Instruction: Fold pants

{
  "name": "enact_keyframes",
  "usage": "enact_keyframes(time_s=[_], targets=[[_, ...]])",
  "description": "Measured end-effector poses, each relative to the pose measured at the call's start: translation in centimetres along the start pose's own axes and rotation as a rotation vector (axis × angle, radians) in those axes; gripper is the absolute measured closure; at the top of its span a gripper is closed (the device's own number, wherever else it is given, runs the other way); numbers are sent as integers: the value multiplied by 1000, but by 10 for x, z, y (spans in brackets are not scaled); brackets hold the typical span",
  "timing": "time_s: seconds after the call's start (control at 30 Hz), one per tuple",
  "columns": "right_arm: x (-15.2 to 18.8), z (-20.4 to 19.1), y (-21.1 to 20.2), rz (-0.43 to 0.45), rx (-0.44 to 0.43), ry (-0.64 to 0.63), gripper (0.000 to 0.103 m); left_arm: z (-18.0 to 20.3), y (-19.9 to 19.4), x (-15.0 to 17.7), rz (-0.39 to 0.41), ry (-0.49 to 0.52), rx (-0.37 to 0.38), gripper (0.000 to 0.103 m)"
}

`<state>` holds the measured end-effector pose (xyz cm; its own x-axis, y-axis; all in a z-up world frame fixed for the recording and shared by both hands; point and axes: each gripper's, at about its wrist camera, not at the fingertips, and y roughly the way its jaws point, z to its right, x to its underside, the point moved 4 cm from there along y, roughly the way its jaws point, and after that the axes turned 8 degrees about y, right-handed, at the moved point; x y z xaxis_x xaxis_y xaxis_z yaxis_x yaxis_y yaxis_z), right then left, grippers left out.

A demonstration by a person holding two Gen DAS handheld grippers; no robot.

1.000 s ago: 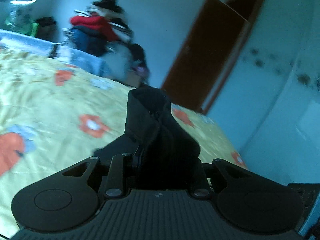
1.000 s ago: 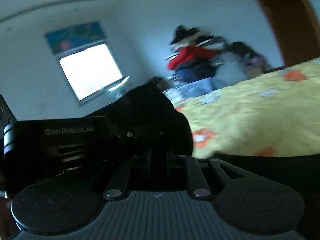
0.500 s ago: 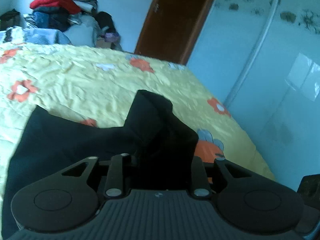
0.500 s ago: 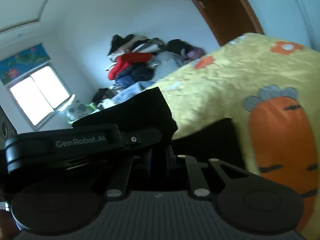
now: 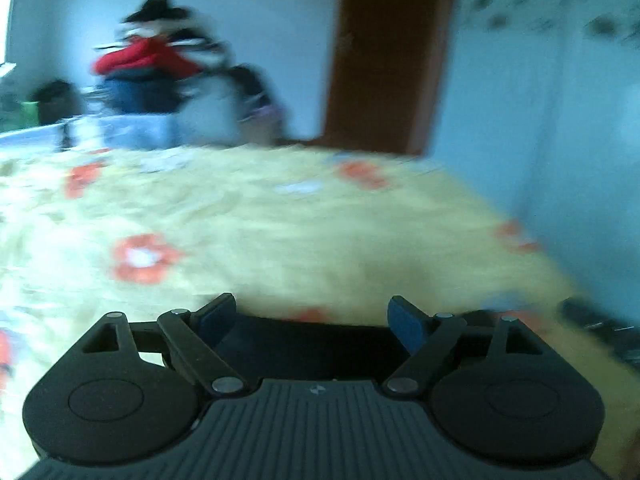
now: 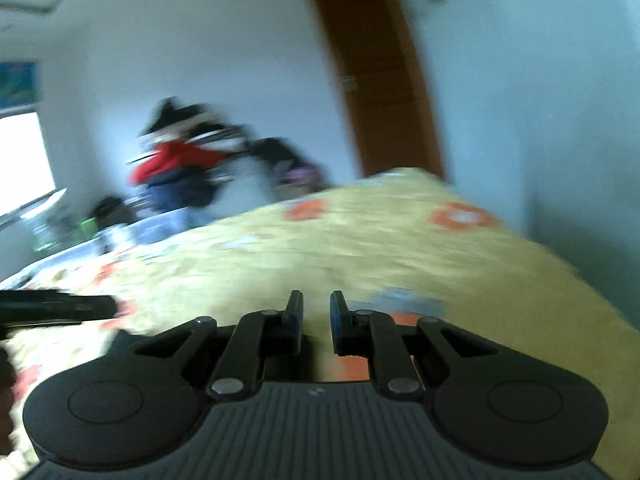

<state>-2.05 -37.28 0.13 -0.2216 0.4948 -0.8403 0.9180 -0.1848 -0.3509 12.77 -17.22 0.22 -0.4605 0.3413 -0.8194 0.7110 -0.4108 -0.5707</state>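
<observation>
Both grippers have let go of the black pants since the earlier frames, where each was clamped on a bunch of the dark cloth. Now the left gripper (image 5: 312, 316) stands wide open with nothing between its blue-padded fingers (image 5: 404, 324), and the right gripper (image 6: 316, 320) is parted by a narrow gap, also holding nothing — yellow bedspread shows through between its fingers.

In the left wrist view the pants (image 5: 312, 344) lie on the bed (image 5: 280, 232) just below and in front of the open fingers, seen as a flat dark band with a straight far edge; the gripper body hides the rest. In the right wrist view a dark patch (image 6: 120, 340) beside the left side of the gripper may be more of the pants, though blur keeps it uncertain. A dark bar (image 6: 56, 306) enters that view from the left edge — likely the other gripper's housing.

Both views are motion-blurred. Beyond the flower-printed yellow bedspread, a pile of clothes (image 5: 160, 64) with a red garment on top sits against the far wall, beside a brown door (image 5: 384, 56).
</observation>
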Motion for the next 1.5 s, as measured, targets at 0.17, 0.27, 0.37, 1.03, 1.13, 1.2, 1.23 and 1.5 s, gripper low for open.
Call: enact_keyframes(time_s=[0.17,0.27,0.37,1.03,1.13,1.2,1.23,1.5], targets=[[20,-65,64,-158,-91,-204,89,-27,59,19,-199,-32,-48,24],[38,-50,104,-228,85,-292,90,-41,84,35,-247,-76,-63,27],[32,-24,95,-229,75,-159,89,-55,65,37,-194,-127,-51,30],[76,-41,40,-310,-51,-314,82,-47,-28,88,-33,66,55,20],[76,-43,28,-268,-19,-291,81,-40,-52,90,69,99,79,18],[74,-46,18,-241,-57,-231,81,-28,-60,92,83,127,164,18],[76,-47,15,-252,-92,-220,80,-20,-60,94,73,161,204,17],[56,-21,11,-273,-120,-104,46,-29,-50,94,21,138,245,16]])
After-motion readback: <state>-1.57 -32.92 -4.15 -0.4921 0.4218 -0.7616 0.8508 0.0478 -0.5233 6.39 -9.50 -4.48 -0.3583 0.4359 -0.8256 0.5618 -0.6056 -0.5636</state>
